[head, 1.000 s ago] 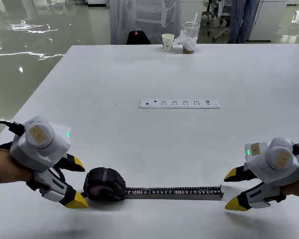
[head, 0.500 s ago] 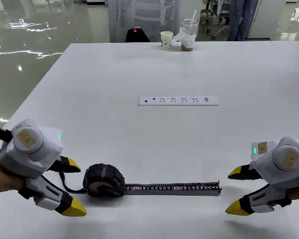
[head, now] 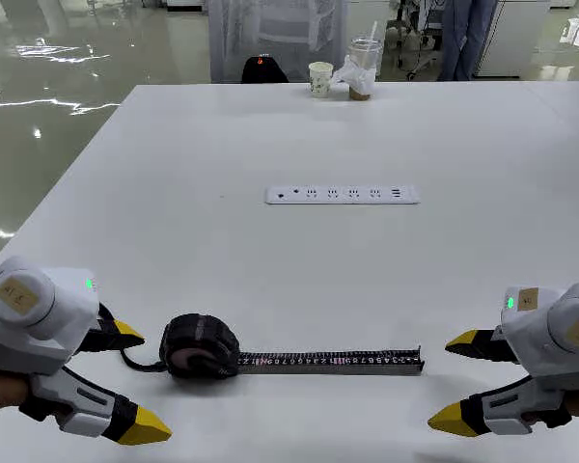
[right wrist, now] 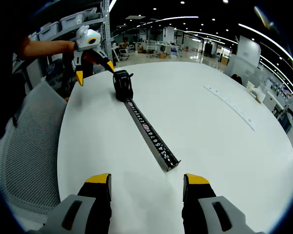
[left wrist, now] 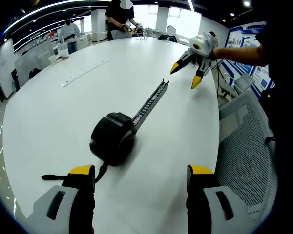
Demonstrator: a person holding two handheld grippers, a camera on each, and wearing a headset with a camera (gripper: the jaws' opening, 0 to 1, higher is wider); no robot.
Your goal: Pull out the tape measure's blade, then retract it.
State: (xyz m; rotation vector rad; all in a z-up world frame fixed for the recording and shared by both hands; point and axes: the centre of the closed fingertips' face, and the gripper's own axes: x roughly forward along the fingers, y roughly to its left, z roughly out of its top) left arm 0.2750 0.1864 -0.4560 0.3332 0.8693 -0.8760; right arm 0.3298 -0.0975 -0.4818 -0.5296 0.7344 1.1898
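Black case [head: 200,345]: the tape measure's body was laid on the white table [head: 270,270], at 7 o'clock in the head view.
Blade [head: 333,362]: drawn out flat toward 3 o'clock, untouched.
Left gripper [head: 135,378]: jaws spread beside the case, nothing pinched.
Right gripper [head: 452,380]: jaws spread, near the hook [head: 419,356].
Retraction: it was judged that the case should be pinned first and the hook guided back slowly.

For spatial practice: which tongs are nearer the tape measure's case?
Left. The left tongs are just beside the case, not touching; the right tongs are beyond the far tip of the blade.
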